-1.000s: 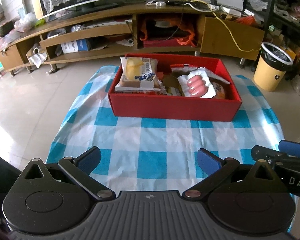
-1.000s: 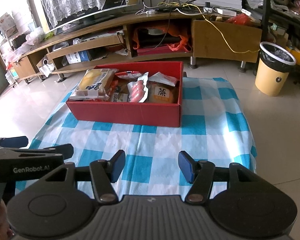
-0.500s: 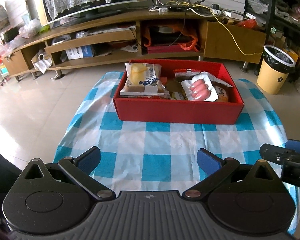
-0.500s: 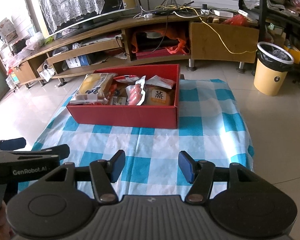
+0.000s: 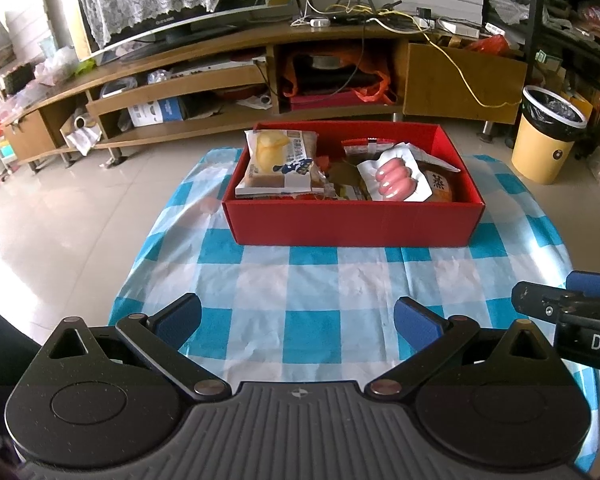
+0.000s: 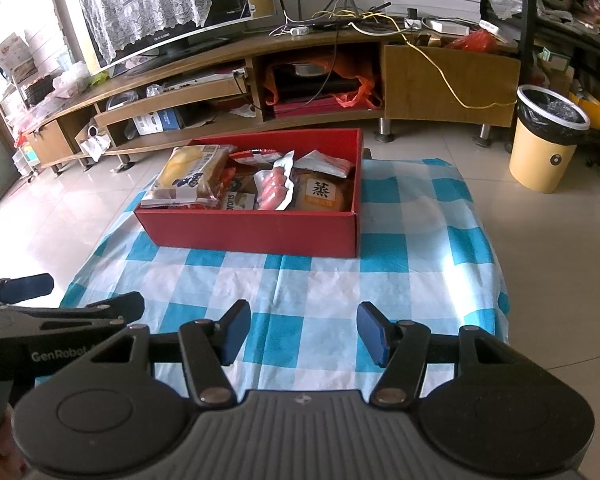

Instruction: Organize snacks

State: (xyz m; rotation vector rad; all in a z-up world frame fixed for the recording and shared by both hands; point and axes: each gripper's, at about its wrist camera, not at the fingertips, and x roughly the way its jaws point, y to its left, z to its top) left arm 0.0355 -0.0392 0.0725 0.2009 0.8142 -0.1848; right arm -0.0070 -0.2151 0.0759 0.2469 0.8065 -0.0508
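Since a second ago we have tilted our view up a little; the red box [image 5: 352,224] sits lower in frame, ahead of both grippers. Its snack packets [image 5: 278,166] look light, soft and crinkly; we'd pinch an edge. Left gripper [image 5: 296,314] and right gripper [image 6: 300,330] stand open, empty. Only the right view shows the box's right wall.

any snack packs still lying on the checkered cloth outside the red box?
No. In the left wrist view every snack pack sits inside the red box; the checkered cloth around it is bare.
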